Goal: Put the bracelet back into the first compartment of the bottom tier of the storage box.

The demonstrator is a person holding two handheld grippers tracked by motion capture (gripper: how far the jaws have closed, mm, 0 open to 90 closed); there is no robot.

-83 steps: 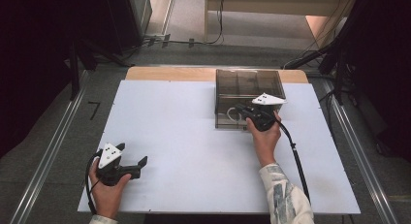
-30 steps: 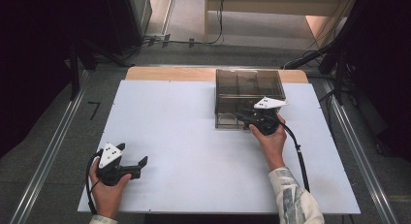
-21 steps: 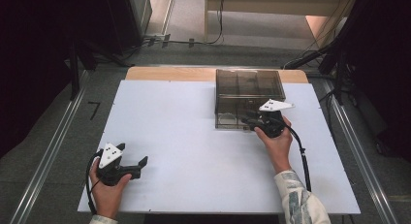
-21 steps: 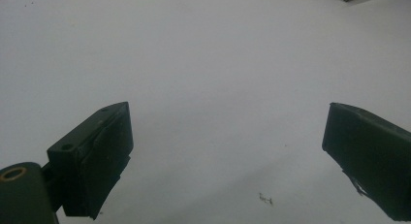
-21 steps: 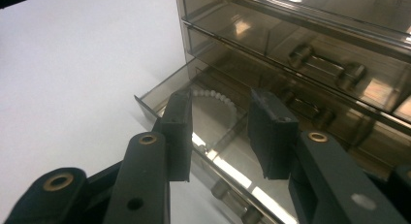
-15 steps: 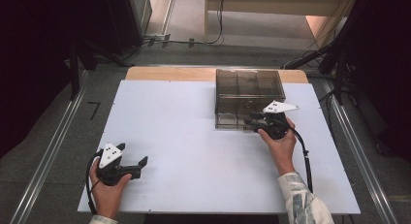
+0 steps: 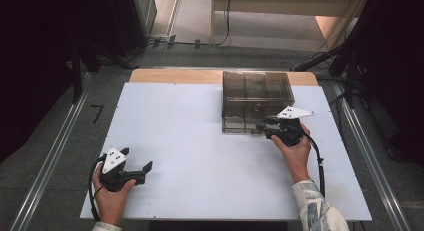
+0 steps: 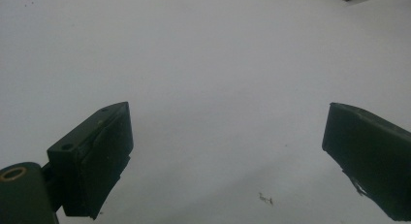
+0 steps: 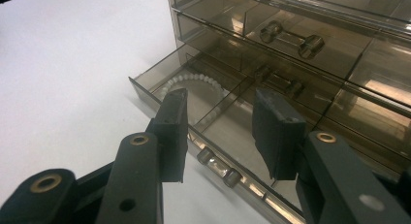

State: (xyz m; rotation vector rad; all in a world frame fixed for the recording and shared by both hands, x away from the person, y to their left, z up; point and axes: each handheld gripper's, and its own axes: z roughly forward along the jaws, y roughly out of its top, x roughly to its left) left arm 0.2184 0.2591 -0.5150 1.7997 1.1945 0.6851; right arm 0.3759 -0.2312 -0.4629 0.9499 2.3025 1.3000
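a person's left hand [image 7: 111,196] rests at the near left corner of a white table [image 7: 190,141], holding the left gripper [image 7: 145,168] low over the bare surface. in the left gripper view its two black jaws stand wide apart, with nothing between them but white tabletop and a small dark speck [image 8: 265,199] just ahead of the gap.

toward the far right of the table sits a smoky translucent drawer cabinet [image 7: 256,91], well apart from the left gripper. its bottom drawer [image 9: 203,100] is pulled part way out toward the person. a white bead bracelet [image 9: 191,86] lies curled in the drawer's left compartment, also visible from the high view as a pale ring [image 7: 233,123] behind the drawer's front wall.

the right hand [image 7: 295,151] holds the right gripper [image 7: 261,127] at the front of that drawer. in the right gripper view the jaws are partly open, not clamped on anything. the drawer's small bar handle [image 9: 219,167] sits low between them, just below and in front of the pads, and whether either pad touches it cannot be told. the bracelet lies beyond the left jaw's tip, inside the drawer and clear of both jaws. two closed drawers above carry similar handles [image 9: 291,39].
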